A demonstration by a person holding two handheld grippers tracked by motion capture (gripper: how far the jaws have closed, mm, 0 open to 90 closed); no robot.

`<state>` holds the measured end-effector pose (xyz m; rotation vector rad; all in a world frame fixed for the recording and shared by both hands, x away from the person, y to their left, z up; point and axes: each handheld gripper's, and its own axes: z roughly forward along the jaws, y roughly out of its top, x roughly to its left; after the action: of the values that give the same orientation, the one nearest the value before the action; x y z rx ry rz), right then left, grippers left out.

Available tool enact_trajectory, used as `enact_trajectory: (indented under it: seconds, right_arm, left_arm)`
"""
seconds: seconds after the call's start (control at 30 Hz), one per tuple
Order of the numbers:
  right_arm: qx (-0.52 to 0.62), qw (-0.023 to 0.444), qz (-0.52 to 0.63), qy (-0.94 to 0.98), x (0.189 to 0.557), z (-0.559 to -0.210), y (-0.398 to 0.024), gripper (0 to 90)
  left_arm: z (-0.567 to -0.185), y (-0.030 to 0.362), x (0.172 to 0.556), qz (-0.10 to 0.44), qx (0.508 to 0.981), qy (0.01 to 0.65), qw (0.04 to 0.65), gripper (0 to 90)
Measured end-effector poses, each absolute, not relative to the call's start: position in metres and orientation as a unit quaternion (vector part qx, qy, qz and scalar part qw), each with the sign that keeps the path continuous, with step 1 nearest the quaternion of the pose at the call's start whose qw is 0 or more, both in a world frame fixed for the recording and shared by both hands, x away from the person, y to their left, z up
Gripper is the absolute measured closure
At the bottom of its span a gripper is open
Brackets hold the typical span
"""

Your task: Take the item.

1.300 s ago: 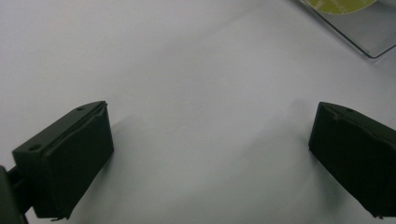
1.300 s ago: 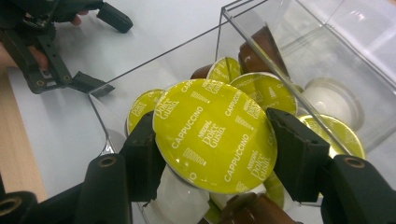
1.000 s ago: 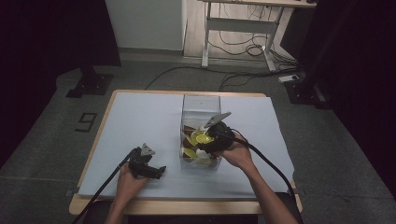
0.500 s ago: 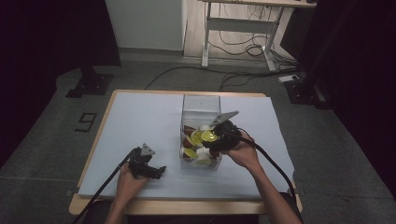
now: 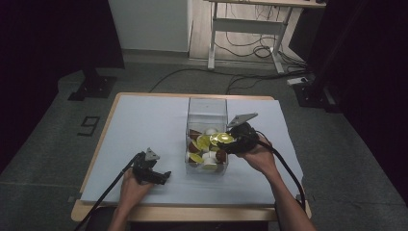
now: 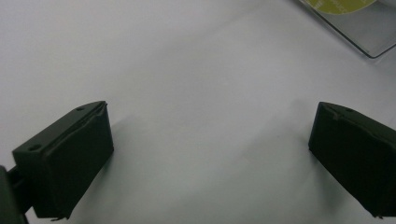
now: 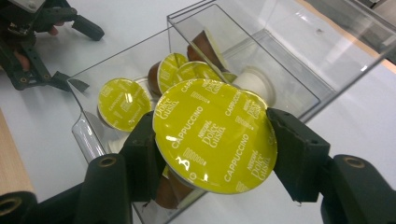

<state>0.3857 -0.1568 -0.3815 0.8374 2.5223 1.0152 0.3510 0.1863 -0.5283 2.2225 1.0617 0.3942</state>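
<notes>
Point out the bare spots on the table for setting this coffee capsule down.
Bare white table left of the clear box, beyond the left tool; a narrower strip right of the box. Inside the box, capsules crowd the near end.

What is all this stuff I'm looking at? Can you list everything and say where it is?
Table: one, wooden edge under a pale blue-white cover, centre of the high view.
Clear box: one, see-through, open at the top, standing mid-table.
Coffee capsules: several, brown or white bodies with yellow-green lids, heaped in the near end of the clear box; exact count unclear.
Held capsule: one, yellow-green lid printed Cappuccino, clamped above the clear box.
Desk frame: one, pale metal, on the floor beyond the table, cables under it.
Left gripper: one, black, jaws wide apart with nothing between, low over the cover near the table's front-left.
Right gripper: one, black, shut on the held capsule.
Hands: two, one on each gripper.
</notes>
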Motion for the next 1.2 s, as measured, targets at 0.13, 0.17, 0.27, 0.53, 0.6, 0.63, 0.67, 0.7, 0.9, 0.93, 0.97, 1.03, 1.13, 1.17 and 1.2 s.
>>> enact_trajectory:
  seconds: [0.13, 0.17, 0.27, 0.53, 0.6, 0.63, 0.67, 0.7, 0.9, 0.93, 0.97, 1.03, 1.13, 1.17, 1.2]
  right_arm:
    - [0.299, 0.149, 0.358, 0.872, 0.386, -0.378, -0.166, 40.4]
    - [0.299, 0.152, 0.357, 0.872, 0.386, -0.378, -0.168, 40.4]
    - [0.304, 0.159, 0.356, 0.869, 0.385, -0.376, -0.175, 40.4]
    - [0.319, 0.167, 0.352, 0.864, 0.384, -0.379, -0.191, 40.4]
    - [0.324, 0.17, 0.349, 0.863, 0.385, -0.381, -0.197, 40.4]
    - [0.326, 0.172, 0.348, 0.862, 0.384, -0.382, -0.199, 40.4]
    - [0.329, 0.174, 0.347, 0.861, 0.384, -0.382, -0.202, 40.4]
    - [0.331, 0.173, 0.346, 0.86, 0.384, -0.383, -0.204, 40.4]
    - [0.344, 0.18, 0.347, 0.854, 0.383, -0.39, -0.22, 40.4]
    - [0.344, 0.18, 0.347, 0.854, 0.383, -0.39, -0.22, 40.4]
    - [0.344, 0.181, 0.348, 0.853, 0.383, -0.392, -0.221, 40.4]
    - [0.351, 0.182, 0.348, 0.85, 0.382, -0.398, -0.227, 40.4]
    - [0.356, 0.18, 0.349, 0.848, 0.381, -0.402, -0.23, 40.4]
    - [0.358, 0.18, 0.348, 0.848, 0.381, -0.404, -0.231, 40.4]
    - [0.356, 0.182, 0.348, 0.848, 0.38, -0.406, -0.233, 40.4]
  left_arm:
    - [-0.528, 0.186, 0.351, 0.15, 0.845, 0.404, 0.318, 0.0]
    - [-0.528, 0.186, 0.351, 0.15, 0.845, 0.404, 0.318, 0.0]
    - [-0.528, 0.186, 0.351, 0.15, 0.845, 0.404, 0.318, 0.0]
    - [-0.528, 0.186, 0.351, 0.15, 0.845, 0.403, 0.318, 0.0]
    - [-0.528, 0.186, 0.351, 0.15, 0.845, 0.403, 0.318, 0.0]
    - [-0.528, 0.186, 0.351, 0.15, 0.845, 0.403, 0.318, 0.0]
    - [-0.528, 0.186, 0.351, 0.15, 0.845, 0.404, 0.318, 0.0]
    - [-0.528, 0.186, 0.351, 0.15, 0.845, 0.404, 0.318, 0.0]
    - [-0.528, 0.186, 0.351, 0.15, 0.845, 0.404, 0.318, 0.0]
    - [-0.528, 0.186, 0.351, 0.15, 0.845, 0.404, 0.318, 0.0]
    - [-0.528, 0.186, 0.351, 0.15, 0.845, 0.404, 0.317, 0.0]
    - [-0.528, 0.186, 0.351, 0.15, 0.845, 0.404, 0.317, 0.0]
    - [-0.528, 0.186, 0.351, 0.15, 0.845, 0.404, 0.318, 0.0]
    - [-0.528, 0.186, 0.351, 0.15, 0.845, 0.404, 0.318, 0.0]
    - [-0.528, 0.186, 0.351, 0.15, 0.845, 0.404, 0.317, 0.0]
